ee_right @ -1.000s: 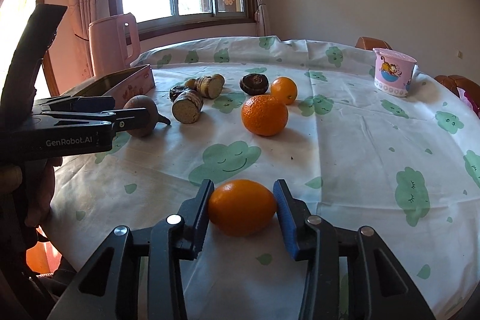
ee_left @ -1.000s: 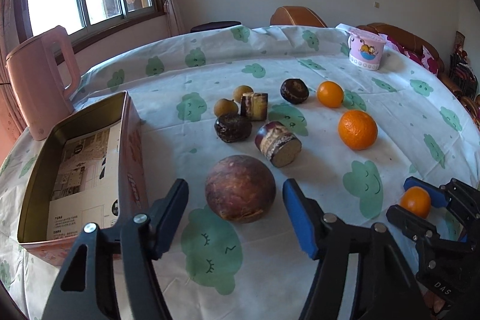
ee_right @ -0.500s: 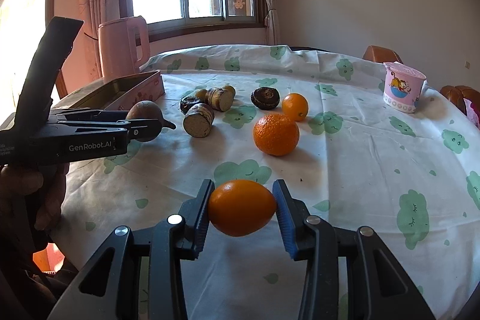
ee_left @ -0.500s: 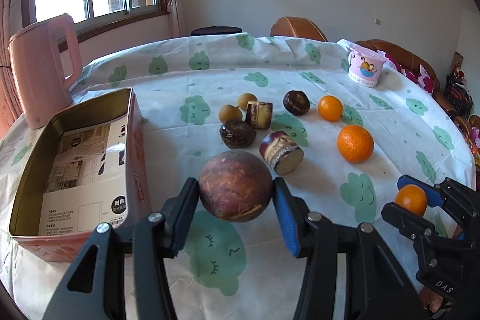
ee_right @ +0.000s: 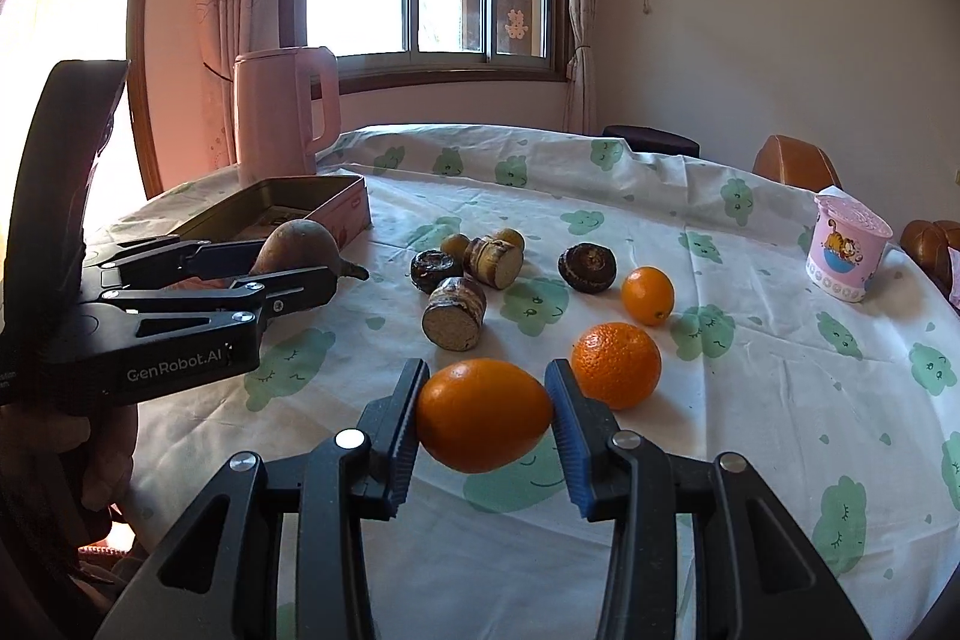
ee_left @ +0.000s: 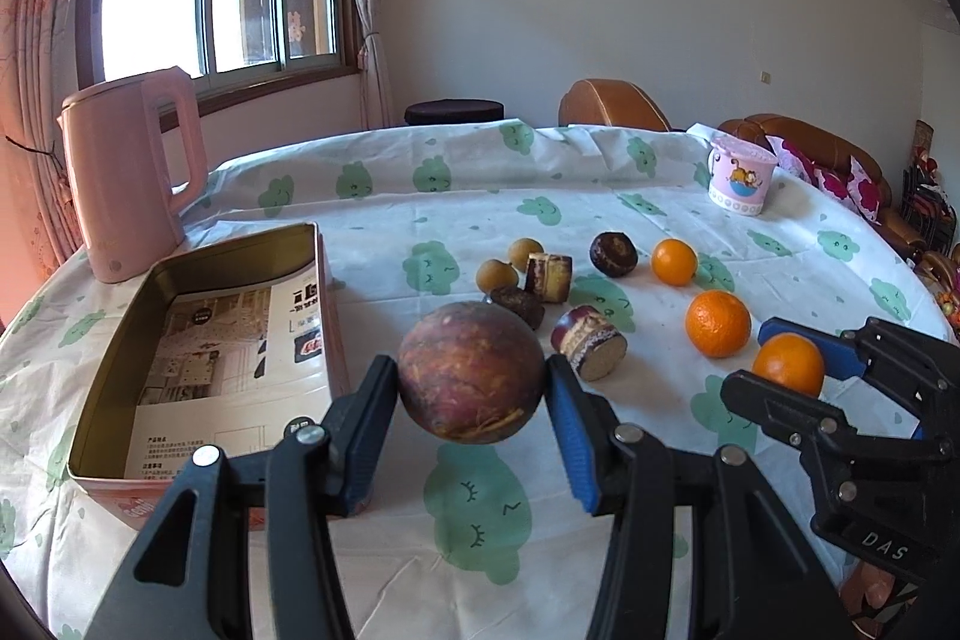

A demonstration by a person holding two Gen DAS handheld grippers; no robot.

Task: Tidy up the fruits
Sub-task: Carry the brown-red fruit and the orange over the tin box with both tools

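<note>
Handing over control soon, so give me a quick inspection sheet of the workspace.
Surface: round table, cloud-print cloth.
Job's things: brown round fruit and orange held up; two oranges, dark fruits and cut pieces loose; tin box holds only a printed sheet.
Clutter: pink kettle, cartoon cup.
Grippers: left tongs closed on brown fruit; right tongs closed on orange.
Cables: nothing seen.
Surroundings: window, chairs, sofa.

Count on table: 3 oranges — one (ee_right: 483,414) clamped, two loose (ee_right: 616,364) (ee_right: 647,295); 1 large brown round fruit (ee_left: 471,380); 2 small tan round fruits (ee_left: 496,275) (ee_left: 525,253); 2 dark wrinkled fruits (ee_left: 612,253) (ee_left: 519,305); 2 cut cane stubs (ee_left: 589,349) (ee_left: 549,276); 1 tin box (ee_left: 114,403); 1 pink kettle (ee_left: 129,172); 1 pink cup (ee_left: 739,181); 2 grippers (ee_left: 471,400) (ee_right: 483,427)
</note>
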